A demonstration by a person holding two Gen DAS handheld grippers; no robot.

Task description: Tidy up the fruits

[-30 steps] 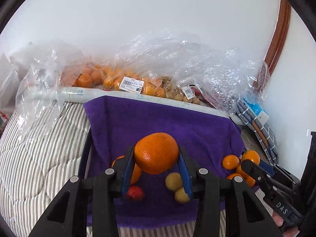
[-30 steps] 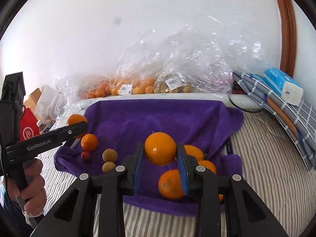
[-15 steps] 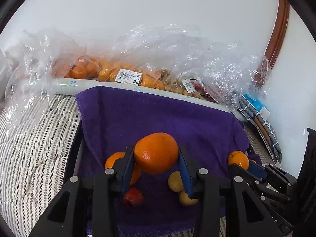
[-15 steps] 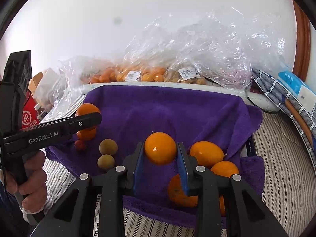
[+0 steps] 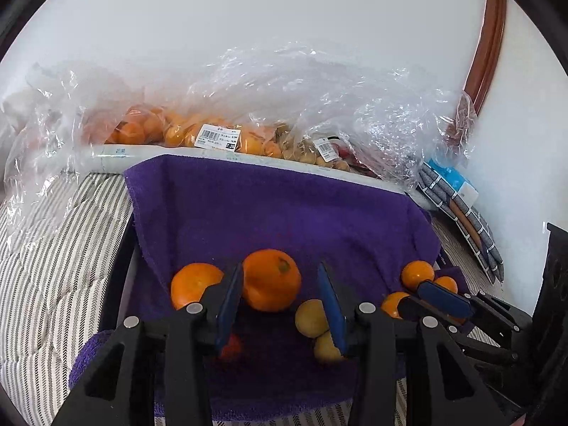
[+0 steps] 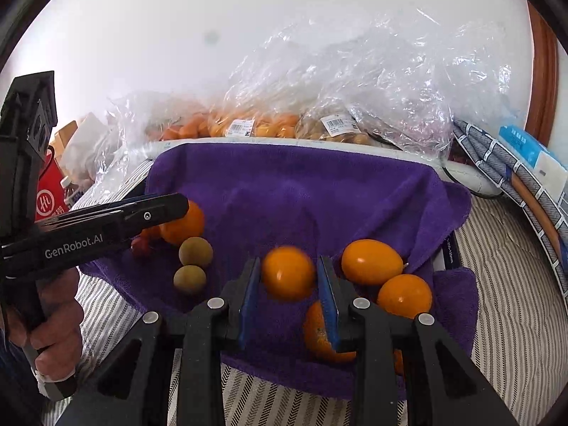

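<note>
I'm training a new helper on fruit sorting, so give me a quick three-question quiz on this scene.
1. True or false: the left claw is clamped tight on the orange between its fingers.
2. What colour is the towel under the fruit? A) green B) purple C) white
3. How many small tan fruits lie loose on the towel?

Key
1. False: the claw is open, with a gap between the orange and one finger.
2. B
3. Two, lying close together.
</note>
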